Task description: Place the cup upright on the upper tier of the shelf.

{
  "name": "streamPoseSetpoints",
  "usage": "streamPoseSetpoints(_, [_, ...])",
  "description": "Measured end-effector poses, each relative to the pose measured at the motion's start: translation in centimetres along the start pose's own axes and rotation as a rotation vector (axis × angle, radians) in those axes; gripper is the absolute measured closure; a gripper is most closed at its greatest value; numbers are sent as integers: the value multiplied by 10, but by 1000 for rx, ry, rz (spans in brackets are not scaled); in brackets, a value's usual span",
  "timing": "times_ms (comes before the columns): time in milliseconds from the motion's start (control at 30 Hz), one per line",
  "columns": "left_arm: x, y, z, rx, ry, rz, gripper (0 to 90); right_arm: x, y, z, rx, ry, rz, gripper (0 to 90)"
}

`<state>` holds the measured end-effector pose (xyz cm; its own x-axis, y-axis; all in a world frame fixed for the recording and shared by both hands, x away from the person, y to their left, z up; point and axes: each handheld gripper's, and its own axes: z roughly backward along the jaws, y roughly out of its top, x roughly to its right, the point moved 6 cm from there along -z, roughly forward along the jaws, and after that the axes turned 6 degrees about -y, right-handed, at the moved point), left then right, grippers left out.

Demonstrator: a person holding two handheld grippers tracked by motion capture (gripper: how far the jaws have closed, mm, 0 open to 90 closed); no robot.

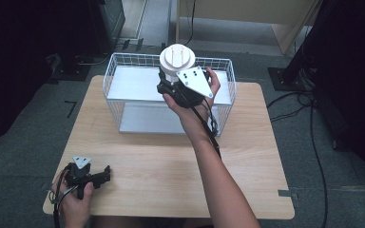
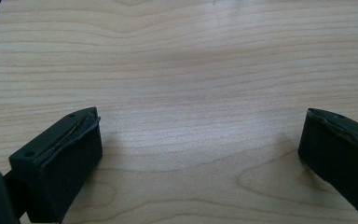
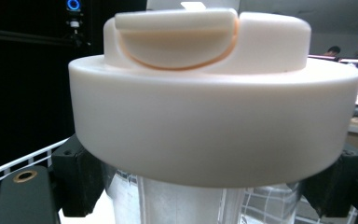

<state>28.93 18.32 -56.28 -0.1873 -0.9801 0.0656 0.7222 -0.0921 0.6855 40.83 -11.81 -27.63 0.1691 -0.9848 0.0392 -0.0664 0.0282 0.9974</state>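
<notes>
A clear jar [image 3: 182, 205] with a wide white lid [image 1: 177, 58] stands upright in my right gripper [image 1: 169, 81]. The two black jaws clamp the clear body just under the lid [image 3: 214, 116], one on each side. The jar is held high over the back part of a white wire basket [image 1: 111, 90]. My left gripper [image 1: 105, 173] lies on the wooden table [image 1: 171, 166] near the front left corner. In the left gripper view its jaws stand wide apart, open [image 2: 200, 144], with bare wood [image 2: 177, 56] between them.
The basket holds two grey shelves, an upper one [image 1: 133, 83] and a lower one [image 1: 147, 118]. A cable [image 1: 214, 133] trails from the right gripper along the forearm. Black stands and cables [image 1: 313, 123] crowd the floor to the right of the table.
</notes>
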Motion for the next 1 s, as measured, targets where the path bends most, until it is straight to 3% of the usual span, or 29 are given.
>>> streamPoseSetpoints(267, [0, 0, 0, 0, -1, 1, 0, -2, -3, -26, -5, 0, -14, 152])
streamPoseSetpoints(467, [0, 0, 0, 2, 0, 2, 0, -2, -10, -45, -36, -20, 10, 152])
streamPoseSetpoints(600, [0, 0, 0, 0, -1, 1, 0, 1, -11, -54, -55, -36, -19, 152])
streamPoseSetpoints(767, [0, 0, 0, 1, 0, 2, 0, 8, -13, -61, -67, -54, -66, 152])
streamPoseSetpoints(1000, [0, 0, 0, 1, 0, 1, 0, 10, -13, -61, -73, -49, -57, 137])
